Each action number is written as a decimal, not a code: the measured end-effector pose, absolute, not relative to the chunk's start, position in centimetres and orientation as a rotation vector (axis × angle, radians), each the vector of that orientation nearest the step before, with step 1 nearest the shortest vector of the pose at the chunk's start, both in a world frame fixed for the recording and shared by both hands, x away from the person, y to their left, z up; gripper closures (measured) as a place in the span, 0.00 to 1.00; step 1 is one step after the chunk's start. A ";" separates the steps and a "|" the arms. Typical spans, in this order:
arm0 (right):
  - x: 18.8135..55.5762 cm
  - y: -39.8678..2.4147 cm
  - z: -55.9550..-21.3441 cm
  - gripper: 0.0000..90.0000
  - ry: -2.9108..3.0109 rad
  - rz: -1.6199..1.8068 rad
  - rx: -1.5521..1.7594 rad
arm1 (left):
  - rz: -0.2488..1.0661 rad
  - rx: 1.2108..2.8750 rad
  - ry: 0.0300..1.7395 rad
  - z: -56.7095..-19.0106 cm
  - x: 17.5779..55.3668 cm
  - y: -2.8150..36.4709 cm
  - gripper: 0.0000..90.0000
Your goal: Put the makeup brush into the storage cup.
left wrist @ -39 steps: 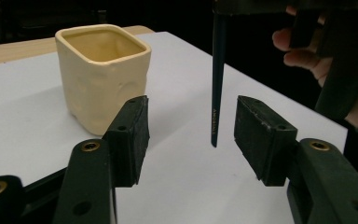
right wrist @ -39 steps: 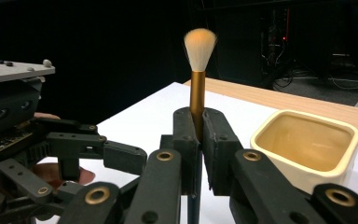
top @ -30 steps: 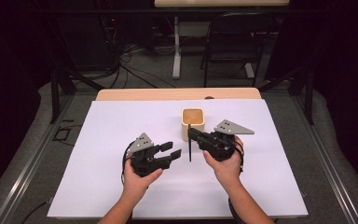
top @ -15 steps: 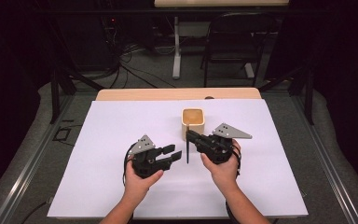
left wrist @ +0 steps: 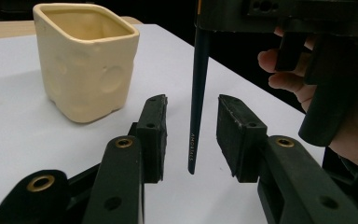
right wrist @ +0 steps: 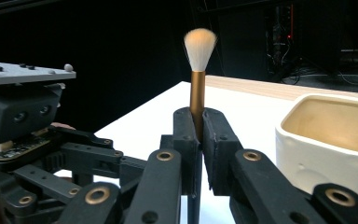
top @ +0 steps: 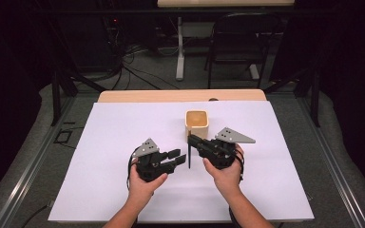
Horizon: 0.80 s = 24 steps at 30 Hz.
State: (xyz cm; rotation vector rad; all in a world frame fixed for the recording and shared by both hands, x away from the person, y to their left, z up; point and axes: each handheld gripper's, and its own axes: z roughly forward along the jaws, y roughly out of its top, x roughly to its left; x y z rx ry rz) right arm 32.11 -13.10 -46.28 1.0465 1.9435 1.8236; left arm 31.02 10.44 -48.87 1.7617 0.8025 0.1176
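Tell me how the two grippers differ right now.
The right gripper is shut on the brush, holding it upright with bristles up; the left gripper is open, its jaws have just been closing, either side of the brush's dark handle without touching it. The right gripper sits nearer the cup than the left. Both are black, hand-held and hover over the white table.

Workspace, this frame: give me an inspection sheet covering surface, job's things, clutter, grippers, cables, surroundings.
Surface: white sheet over a wooden table.
Job's things: brush held upright, bristles up, handle tip down; cream square cup stands empty behind it.
Clutter: nothing seen.
Grippers: right gripper shut on the brush ferrule; left gripper has just been closing, fingers either side of the brush handle, not yet touching.
Cables: loose cables on floor beyond the table.
Surroundings: dark room, folding chair, second table's leg.
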 end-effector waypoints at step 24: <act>31.2 -11.8 -46.2 0.93 1.983 1.852 1.002 | 0.076 1.737 0.807 -49.1 31.1 10.4 0.79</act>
